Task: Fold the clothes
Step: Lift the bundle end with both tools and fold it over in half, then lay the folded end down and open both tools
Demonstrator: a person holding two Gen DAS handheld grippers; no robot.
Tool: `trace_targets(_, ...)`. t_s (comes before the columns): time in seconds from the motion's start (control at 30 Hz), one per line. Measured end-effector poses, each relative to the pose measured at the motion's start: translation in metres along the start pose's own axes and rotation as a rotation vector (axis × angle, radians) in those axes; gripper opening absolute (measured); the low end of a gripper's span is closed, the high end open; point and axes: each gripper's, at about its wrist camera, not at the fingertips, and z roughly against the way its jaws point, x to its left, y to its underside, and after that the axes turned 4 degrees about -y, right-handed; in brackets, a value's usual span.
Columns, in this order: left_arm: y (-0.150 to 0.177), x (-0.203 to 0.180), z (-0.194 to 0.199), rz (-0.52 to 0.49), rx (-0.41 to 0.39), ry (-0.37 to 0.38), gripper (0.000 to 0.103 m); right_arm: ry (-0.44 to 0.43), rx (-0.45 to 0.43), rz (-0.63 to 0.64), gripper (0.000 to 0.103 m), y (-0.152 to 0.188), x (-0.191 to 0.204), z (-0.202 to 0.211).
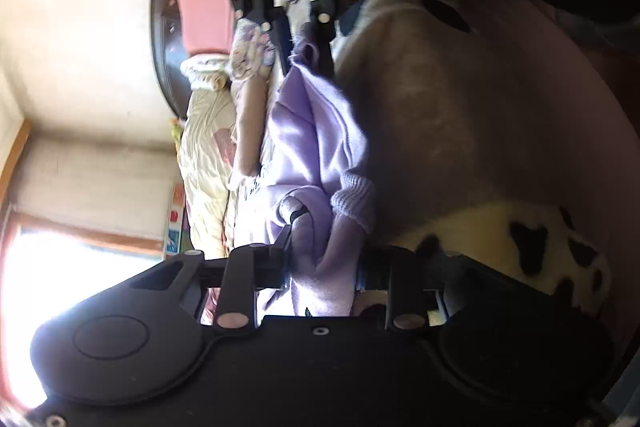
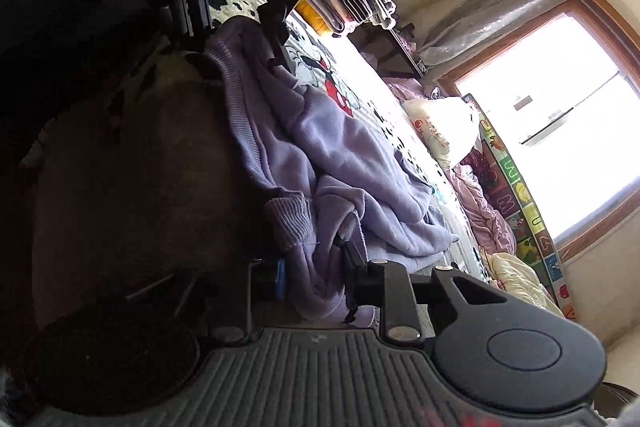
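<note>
Lilac sweatshirt (image 2: 320, 147) stretches lengthwise between both tongs, left (image 1: 316, 251) and right (image 2: 316, 267), each clamped on bunched fabric.

Large letters U, M, U, Z readable on the colourful alphabet mat (image 2: 516, 195) by the window; print on the white bag (image 2: 440, 131) illegible.

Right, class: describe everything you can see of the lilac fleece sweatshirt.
The lilac fleece sweatshirt looks soft and brushed, with ribbed knit cuffs and a ribbed hem band. It is unfolded, rumpled in loose folds, stretched between the left gripper and the right gripper, each shut on bunched fabric. It lies over a cartoon-printed bedcover, beside a brown blanket.
</note>
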Motion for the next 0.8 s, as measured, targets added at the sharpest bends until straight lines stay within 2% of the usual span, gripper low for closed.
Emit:
trace_targets(0.1,-0.005,0.042,-0.004,0.2,0.047,0.028,0.026,-0.024,-0.019,-0.074,0.026,-0.007,-0.032,0.007)
trace_targets(0.2,0.001,0.099,-0.016,0.457,0.091,0.065,0.026,-0.048,-0.039,-0.147,0.025,-0.015,-0.064,0.014)
trace_targets(0.27,0.009,0.133,-0.032,0.573,0.118,0.084,0.026,-0.076,-0.051,-0.214,0.024,-0.019,-0.089,0.016)
trace_targets(0.37,0.029,0.178,-0.058,0.732,0.144,0.106,0.026,-0.151,-0.069,-0.371,0.023,-0.02,-0.147,0.002)
trace_targets(0.5,0.055,0.22,-0.104,0.881,0.18,0.143,0.025,-0.203,-0.091,-0.525,0.023,-0.019,-0.224,-0.03)
trace_targets(0.6,0.08,0.241,-0.144,0.988,0.209,0.17,0.024,-0.246,-0.1,-0.648,0.023,-0.013,-0.281,-0.071)
trace_targets(0.8,0.123,0.257,-0.217,1.177,0.258,0.238,0.024,-0.29,-0.094,-0.899,0.022,0.02,-0.346,-0.151)
